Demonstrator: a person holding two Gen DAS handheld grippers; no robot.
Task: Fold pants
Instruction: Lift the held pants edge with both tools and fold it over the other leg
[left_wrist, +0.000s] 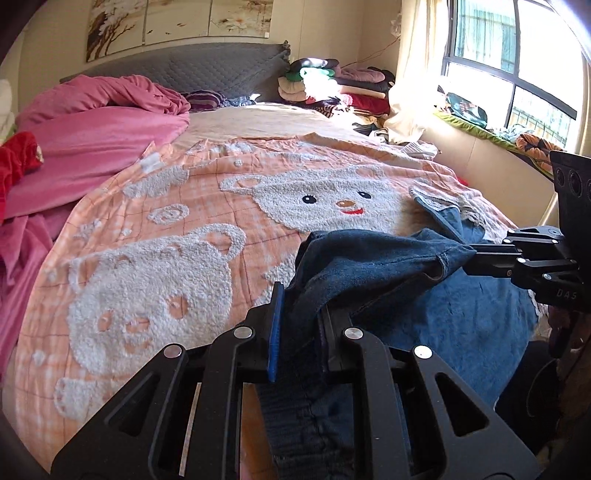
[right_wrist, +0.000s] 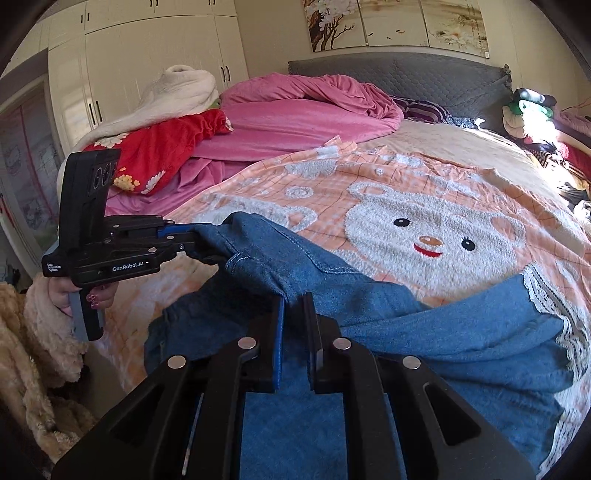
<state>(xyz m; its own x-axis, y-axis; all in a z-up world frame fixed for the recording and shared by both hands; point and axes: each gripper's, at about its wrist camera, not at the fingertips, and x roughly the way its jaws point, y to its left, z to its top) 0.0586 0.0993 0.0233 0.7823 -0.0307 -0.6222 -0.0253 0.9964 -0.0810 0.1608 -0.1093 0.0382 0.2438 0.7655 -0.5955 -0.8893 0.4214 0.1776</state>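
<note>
Blue denim pants (left_wrist: 376, 266) with white lace hems (right_wrist: 554, 295) lie on the near right part of the bed. My left gripper (left_wrist: 301, 295) is shut on the pants' waistband, lifting it off the bedspread. My right gripper (right_wrist: 293, 299) is shut on the other end of the waistband. The raised denim stretches between the two grippers. The right gripper also shows in the left wrist view (left_wrist: 476, 258) at the right, and the left gripper shows in the right wrist view (right_wrist: 192, 240) at the left. The legs (right_wrist: 480, 332) trail to the right.
The bed has an orange bear-patterned bedspread (left_wrist: 166, 229). A pink duvet (left_wrist: 92, 136) and a red blanket (right_wrist: 166, 147) lie at the left. Stacked clothes (left_wrist: 332, 85) sit by the grey headboard (left_wrist: 177, 70). A window (left_wrist: 517, 55) is at the right, a white wardrobe (right_wrist: 129, 55) at the left.
</note>
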